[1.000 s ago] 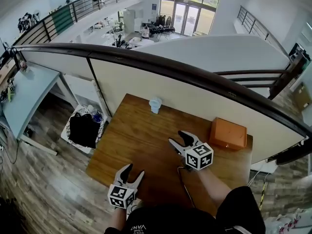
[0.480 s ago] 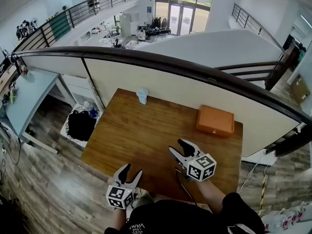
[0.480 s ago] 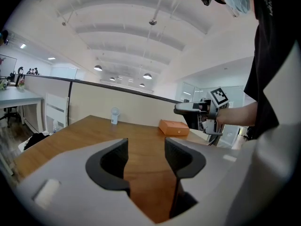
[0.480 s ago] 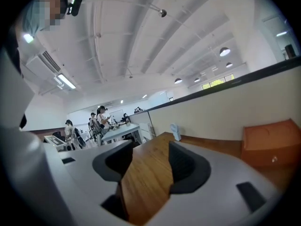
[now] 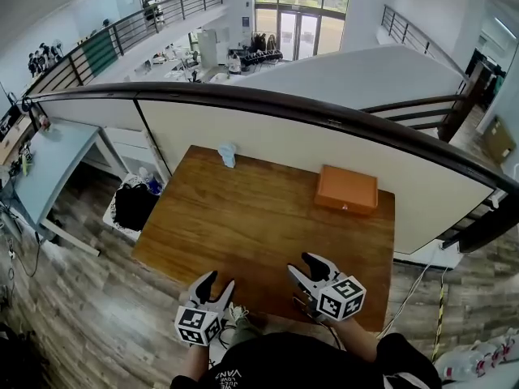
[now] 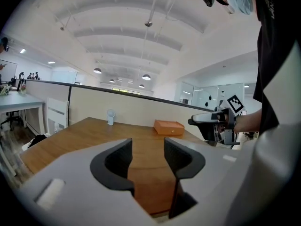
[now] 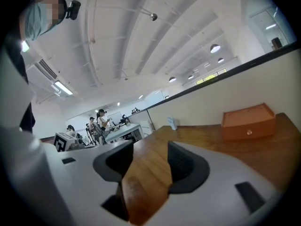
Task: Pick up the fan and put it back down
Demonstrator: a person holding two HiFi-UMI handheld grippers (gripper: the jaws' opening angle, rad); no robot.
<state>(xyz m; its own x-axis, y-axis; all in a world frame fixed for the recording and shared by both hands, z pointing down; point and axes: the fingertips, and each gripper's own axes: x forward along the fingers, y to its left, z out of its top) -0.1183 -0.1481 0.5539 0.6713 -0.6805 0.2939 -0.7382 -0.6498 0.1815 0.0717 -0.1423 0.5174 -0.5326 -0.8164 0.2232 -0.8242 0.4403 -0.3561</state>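
Observation:
A small pale fan [image 5: 227,154] stands upright at the far left corner of the wooden table [image 5: 243,225], close to the partition. It shows small and distant in the left gripper view [image 6: 110,117] and the right gripper view [image 7: 172,122]. My left gripper [image 5: 217,285] hovers at the table's near edge, open and empty [image 6: 148,147]. My right gripper [image 5: 304,267] is beside it over the near right part of the table, also open with only bare wood between its jaws [image 7: 150,154]. Both are far from the fan.
An orange box [image 5: 346,190] lies at the table's back right, also seen from the left gripper [image 6: 170,127]. A cream partition with a dark rail [image 5: 324,116] backs the table. A black bag on a white basket [image 5: 134,205] sits on the floor at left.
Both grippers have drawn back from mid-table toward the near edge, the right one farther. The fan and orange box have stayed put.

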